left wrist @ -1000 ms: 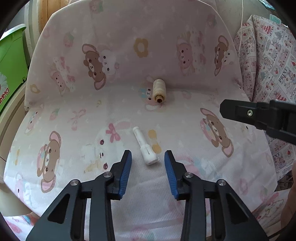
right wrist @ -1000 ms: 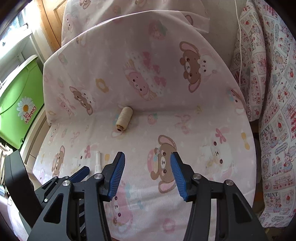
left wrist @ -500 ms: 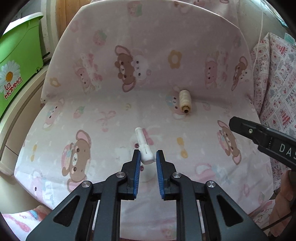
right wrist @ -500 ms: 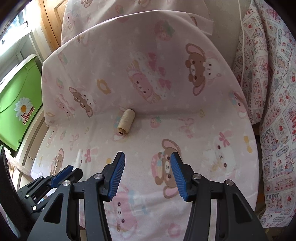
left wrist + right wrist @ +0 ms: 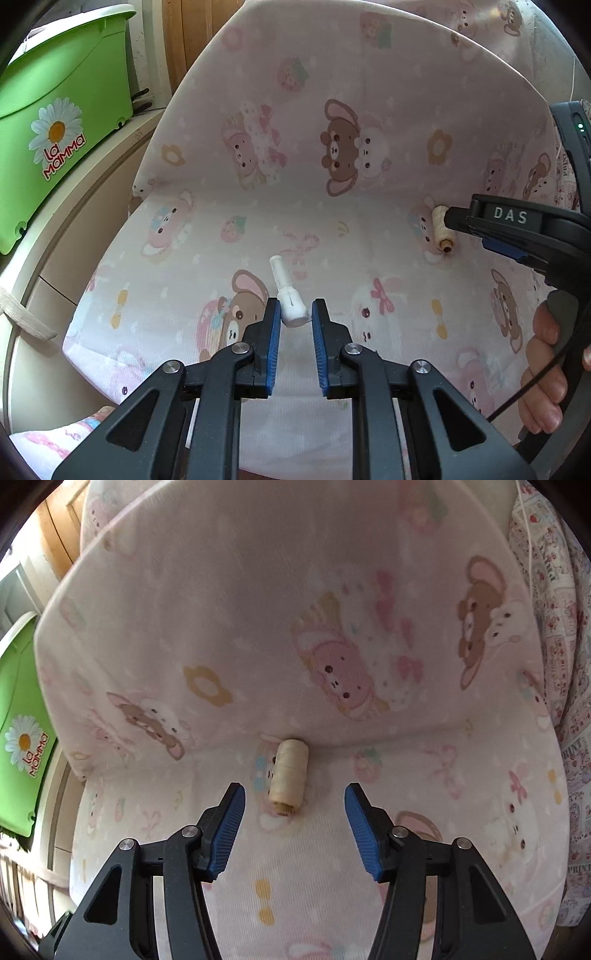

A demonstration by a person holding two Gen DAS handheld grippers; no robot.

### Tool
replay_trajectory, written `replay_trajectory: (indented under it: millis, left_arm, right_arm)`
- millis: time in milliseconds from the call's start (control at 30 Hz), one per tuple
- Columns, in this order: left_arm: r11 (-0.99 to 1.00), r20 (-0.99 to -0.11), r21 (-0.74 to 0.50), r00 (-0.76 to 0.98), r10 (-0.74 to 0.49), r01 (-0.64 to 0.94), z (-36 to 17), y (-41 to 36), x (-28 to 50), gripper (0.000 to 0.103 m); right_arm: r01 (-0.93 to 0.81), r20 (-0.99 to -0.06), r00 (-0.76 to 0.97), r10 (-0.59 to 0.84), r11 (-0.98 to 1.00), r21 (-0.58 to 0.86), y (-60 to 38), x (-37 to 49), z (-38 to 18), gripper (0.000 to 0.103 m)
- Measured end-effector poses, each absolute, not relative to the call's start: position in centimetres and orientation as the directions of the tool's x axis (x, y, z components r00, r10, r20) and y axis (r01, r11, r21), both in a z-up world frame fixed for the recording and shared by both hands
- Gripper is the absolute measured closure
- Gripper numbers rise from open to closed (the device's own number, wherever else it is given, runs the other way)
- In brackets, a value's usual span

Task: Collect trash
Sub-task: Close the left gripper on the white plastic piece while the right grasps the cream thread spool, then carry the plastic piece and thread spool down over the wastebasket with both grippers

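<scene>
Left wrist view — left gripper [image 5: 294, 318] clamping white plastic piece [image 5: 290, 295]; right gripper [image 5: 294, 800] spread wide, thread spool [image 5: 288, 780] between.

Both wrist views look forward and down, close over the chair seat [image 5: 369, 236] — sharing the thread spool [image 5: 289, 780], at 3 o'clock in the left view, centre in the right.

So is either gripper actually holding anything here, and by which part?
The left gripper holds the white plastic piece by its thicker near end, between the blue pads. The right gripper is open, holding nothing, its fingers either side of the thread spool.
</scene>
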State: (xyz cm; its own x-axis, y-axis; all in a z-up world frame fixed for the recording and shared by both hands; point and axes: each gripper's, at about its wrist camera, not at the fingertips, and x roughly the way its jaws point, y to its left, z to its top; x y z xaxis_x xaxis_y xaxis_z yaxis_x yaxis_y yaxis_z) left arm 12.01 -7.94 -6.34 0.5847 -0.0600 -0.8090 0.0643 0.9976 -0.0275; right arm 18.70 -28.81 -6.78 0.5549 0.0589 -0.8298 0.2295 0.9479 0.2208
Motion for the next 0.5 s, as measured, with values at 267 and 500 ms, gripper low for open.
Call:
replay_trajectory:
  millis: [267, 500]
  left_arm:
    - [0.997, -0.82, -0.036, 0.569, -0.065, 0.062, -6.5, -7.6, 12.5, 0.087]
    - [0.996, -0.821, -0.06, 0.564, -0.091, 0.073, -6.2, -7.4, 12.4, 0.087]
  right_arm:
    - [0.266, -0.859, 0.51, 0.054, 0.939, 0.217, -27.8, 20.3, -9.0, 0.058]
    - [0.243, -0.845, 0.532, 0.057, 0.945, 0.217, -26.9, 20.5, -8.9, 0.078]
